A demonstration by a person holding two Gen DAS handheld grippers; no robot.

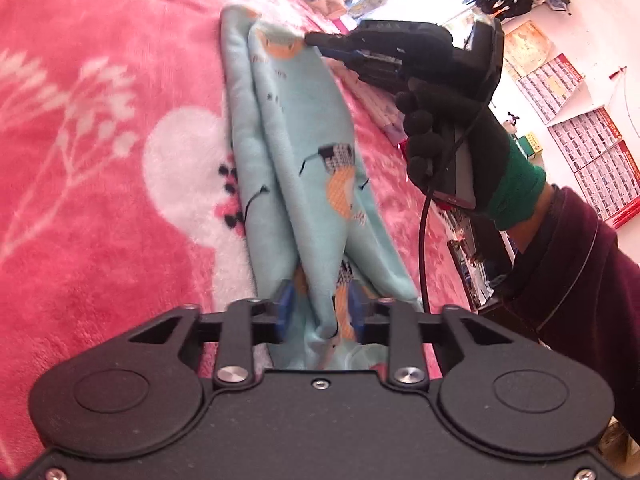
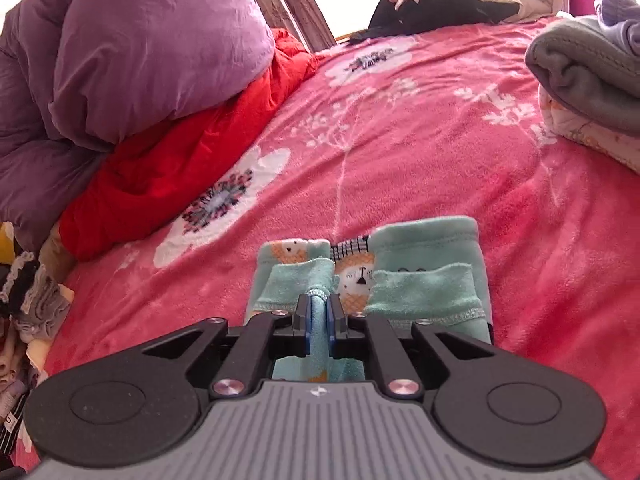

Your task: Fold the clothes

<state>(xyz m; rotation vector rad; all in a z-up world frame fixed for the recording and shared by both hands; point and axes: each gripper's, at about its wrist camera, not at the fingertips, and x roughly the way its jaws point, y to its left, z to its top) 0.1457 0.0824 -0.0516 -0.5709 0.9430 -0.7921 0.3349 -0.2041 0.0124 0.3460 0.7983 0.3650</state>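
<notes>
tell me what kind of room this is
Most likely a bedroom in a home: the work surface is a bed under a pink floral blanket, with a purple duvet bundled at one side and printed calendars on the wall.

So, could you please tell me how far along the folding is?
Done: the teal garment is already folded into a long narrow strip on the pink blanket. In hand: the right gripper pinches one end; the left gripper's jaws straddle the other. Left: folding it shorter.
</notes>
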